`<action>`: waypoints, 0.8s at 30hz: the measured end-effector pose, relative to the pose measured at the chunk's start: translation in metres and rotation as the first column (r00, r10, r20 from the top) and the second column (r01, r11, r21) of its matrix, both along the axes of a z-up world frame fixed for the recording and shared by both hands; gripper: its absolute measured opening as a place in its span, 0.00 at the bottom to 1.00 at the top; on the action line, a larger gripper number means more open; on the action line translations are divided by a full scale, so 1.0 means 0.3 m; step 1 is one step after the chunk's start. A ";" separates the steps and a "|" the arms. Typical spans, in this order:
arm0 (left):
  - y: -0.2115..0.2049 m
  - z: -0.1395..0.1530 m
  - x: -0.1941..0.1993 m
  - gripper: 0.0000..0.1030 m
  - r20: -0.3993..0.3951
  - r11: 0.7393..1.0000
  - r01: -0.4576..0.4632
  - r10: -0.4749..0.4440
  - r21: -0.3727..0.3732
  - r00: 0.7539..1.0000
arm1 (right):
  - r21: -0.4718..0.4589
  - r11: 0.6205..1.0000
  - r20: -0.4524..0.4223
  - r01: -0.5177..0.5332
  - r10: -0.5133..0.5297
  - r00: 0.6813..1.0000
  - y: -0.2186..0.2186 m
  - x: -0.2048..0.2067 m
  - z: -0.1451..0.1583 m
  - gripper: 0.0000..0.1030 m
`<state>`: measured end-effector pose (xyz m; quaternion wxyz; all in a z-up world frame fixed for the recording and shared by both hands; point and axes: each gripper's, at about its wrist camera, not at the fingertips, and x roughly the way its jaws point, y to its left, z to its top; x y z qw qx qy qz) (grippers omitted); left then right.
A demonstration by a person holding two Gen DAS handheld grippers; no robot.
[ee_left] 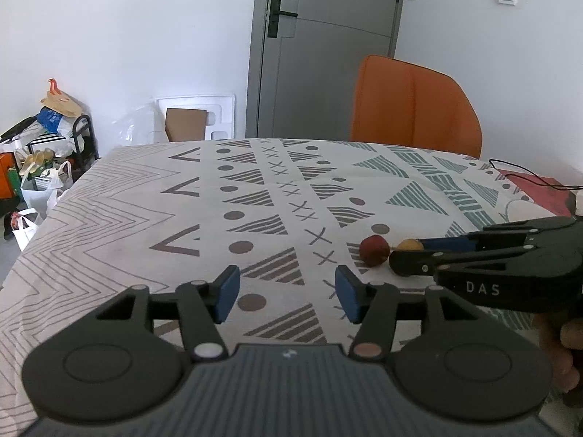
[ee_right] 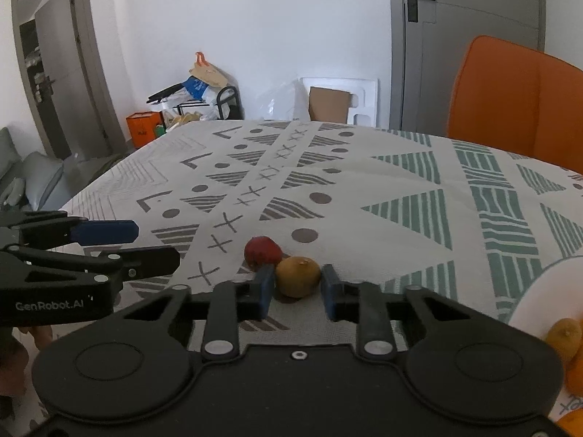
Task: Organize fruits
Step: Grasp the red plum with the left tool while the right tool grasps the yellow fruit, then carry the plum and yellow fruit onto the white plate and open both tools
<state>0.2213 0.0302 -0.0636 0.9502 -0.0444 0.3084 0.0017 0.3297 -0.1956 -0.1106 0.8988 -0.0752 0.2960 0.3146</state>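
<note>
Two fisheye cameras ride low over a patterned tablecloth point(ee_left: 204, 196), each looking forward and slightly down along its own gripper's fingers toward a grey door point(ee_left: 324, 47) and orange chair point(ee_left: 411, 105). The left wrist view catches the right gripper point(ee_left: 397, 256) entering from its right edge; the right wrist view sees the left gripper point(ee_right: 153, 244) at its left edge. Both share a red fruit point(ee_right: 262, 250) and a yellow-brown fruit point(ee_right: 297, 276), close before the right camera
</note>
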 end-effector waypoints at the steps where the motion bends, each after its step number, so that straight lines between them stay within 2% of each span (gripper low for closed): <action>1: 0.001 0.000 0.001 0.55 0.000 1.000 0.000 0.000 -0.001 1.000 | 0.001 1.000 0.006 0.003 -0.003 1.000 -0.002 -0.002 0.004 0.25; 10: -0.016 -0.011 0.022 0.57 -0.003 1.000 0.016 -0.016 0.007 1.000 | 0.022 0.999 0.026 0.042 -0.042 0.999 -0.067 -0.031 0.034 0.25; 12: -0.025 -0.014 0.029 0.68 -0.005 1.000 0.018 -0.018 0.016 1.000 | 0.026 0.999 0.029 0.047 -0.048 0.998 -0.079 -0.039 0.037 0.25; 14: -0.040 -0.017 0.036 0.73 -0.008 1.000 0.015 -0.014 0.027 1.000 | 0.032 0.998 0.029 0.054 -0.055 0.998 -0.093 -0.046 0.041 0.25; 21: -0.084 -0.013 0.042 0.73 0.017 0.997 0.075 -0.075 0.028 0.997 | 0.065 0.995 0.023 0.080 -0.081 0.996 -0.141 -0.061 0.059 0.25; 24: -0.098 -0.018 0.055 0.68 0.011 0.996 0.080 -0.081 0.026 0.997 | 0.067 0.993 0.034 0.097 -0.099 0.994 -0.161 -0.070 0.067 0.25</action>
